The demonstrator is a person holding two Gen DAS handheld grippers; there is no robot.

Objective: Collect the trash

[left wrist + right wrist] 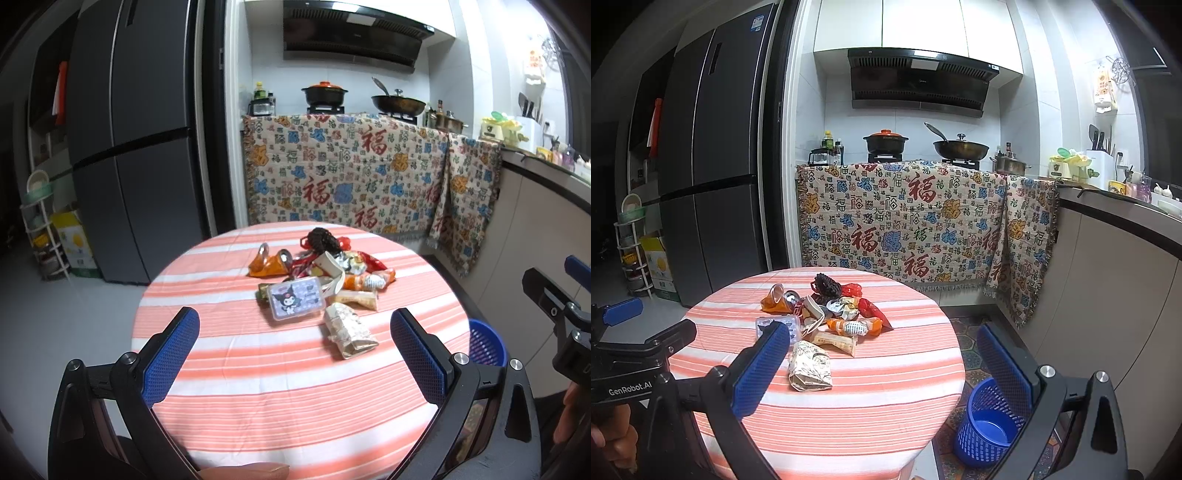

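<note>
Two tongs, the left tongs (295, 354) and the right tongs (882, 369), hover spread wide with nothing in them, short of the trash pile (321, 273) heaped mid-bench (258, 406). The crumpled paper wrapper (809, 366) lies nearest. A careless sweep could scatter light wrappers or roll the can (790, 296) off the edge. The blue basket (988, 424) on the floor, right of the bench, looks empty.

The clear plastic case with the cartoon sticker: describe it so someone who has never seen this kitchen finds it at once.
Start at the round table with the orange-and-white striped cloth and find the trash pile near its middle. The clear plastic case lies flat at the pile's near left edge, just left of a crumpled beige paper packet. Alone among crumpled wrappers, it is rigid, rectangular and bears a black-eared cartoon character.
</note>
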